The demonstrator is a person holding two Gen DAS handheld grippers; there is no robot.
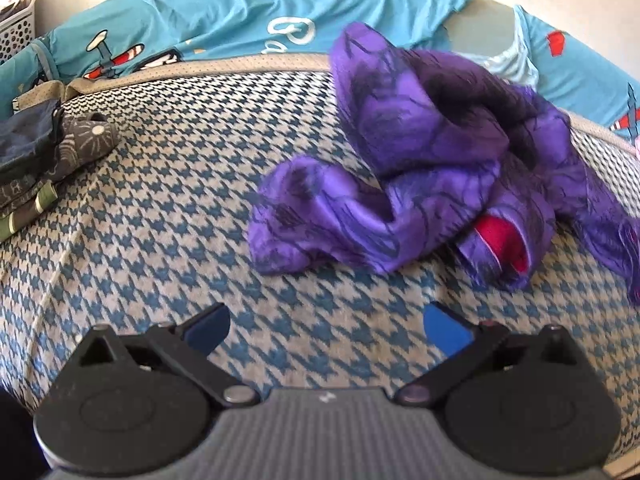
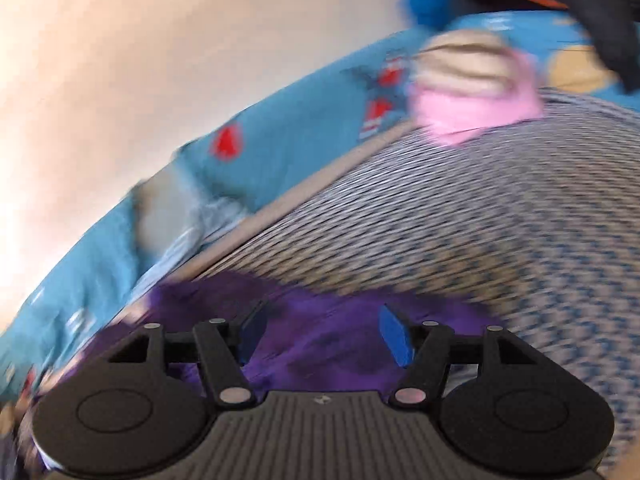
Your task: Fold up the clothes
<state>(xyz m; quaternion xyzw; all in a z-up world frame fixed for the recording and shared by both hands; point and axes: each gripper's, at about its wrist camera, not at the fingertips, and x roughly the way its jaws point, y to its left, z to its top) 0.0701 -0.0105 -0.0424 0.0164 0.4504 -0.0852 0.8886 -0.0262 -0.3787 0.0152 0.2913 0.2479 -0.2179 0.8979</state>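
Observation:
A crumpled purple garment (image 1: 432,152) with dark markings and a red inner patch (image 1: 500,240) lies in a heap on the houndstooth bed cover (image 1: 180,200). In the left wrist view my left gripper (image 1: 326,316) hovers over bare cover just in front of the heap, open, with nothing between its blue pads. The right wrist view is blurred by motion. There my right gripper (image 2: 322,320) stands open over the purple garment (image 2: 332,360); the cloth lies under the gap and neither pad presses on it.
A stack of folded dark clothes (image 1: 40,160) sits at the left edge of the bed. A blue cartoon-print sheet (image 1: 224,16) runs along the far side by the wall. A white perforated basket (image 1: 16,28) stands at the far left. A pink cloth (image 2: 476,108) lies further off.

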